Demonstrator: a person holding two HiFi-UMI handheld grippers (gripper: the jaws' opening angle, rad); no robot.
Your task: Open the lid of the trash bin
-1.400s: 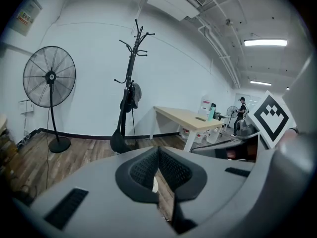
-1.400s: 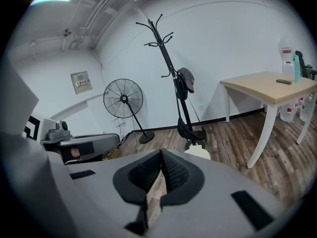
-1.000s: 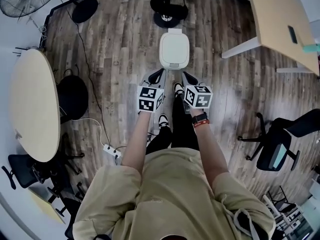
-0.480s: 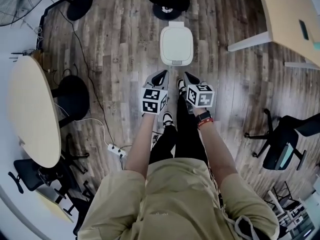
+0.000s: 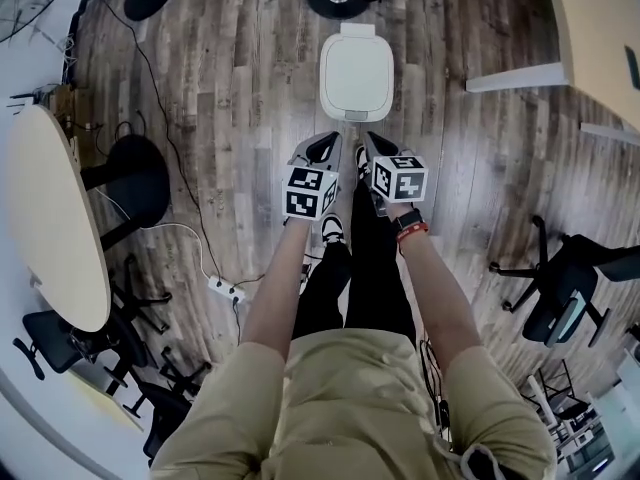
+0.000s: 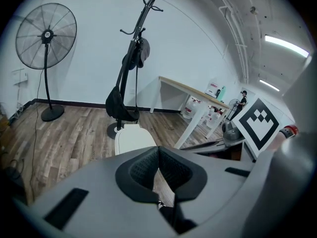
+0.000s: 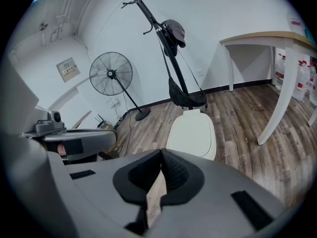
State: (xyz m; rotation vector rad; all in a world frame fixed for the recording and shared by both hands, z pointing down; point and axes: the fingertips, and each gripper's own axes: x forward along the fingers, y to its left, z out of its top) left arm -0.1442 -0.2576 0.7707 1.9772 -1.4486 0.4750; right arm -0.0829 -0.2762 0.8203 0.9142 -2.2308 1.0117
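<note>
Bin (image 5: 356, 76) is sitting at 12 o'clock in the head view, lid down, on the floor (image 5: 230, 88). Left gripper (image 5: 320, 146) and right gripper (image 5: 370, 146) are hovering side by side at its 6 o'clock edge. They are nearer than a second ago, as the person is stepping up; neither seems to be touching it.

In the left gripper view the jaws are pressing together on nothing, with the bin lying just past them at 11 o'clock, below a coat stand (image 6: 136, 58).

In the right gripper view the jaws are likewise meeting empty, with the bin showing at 1 o'clock. The approach is nearly finishing, and lifting the lid is probably coming next.
</note>
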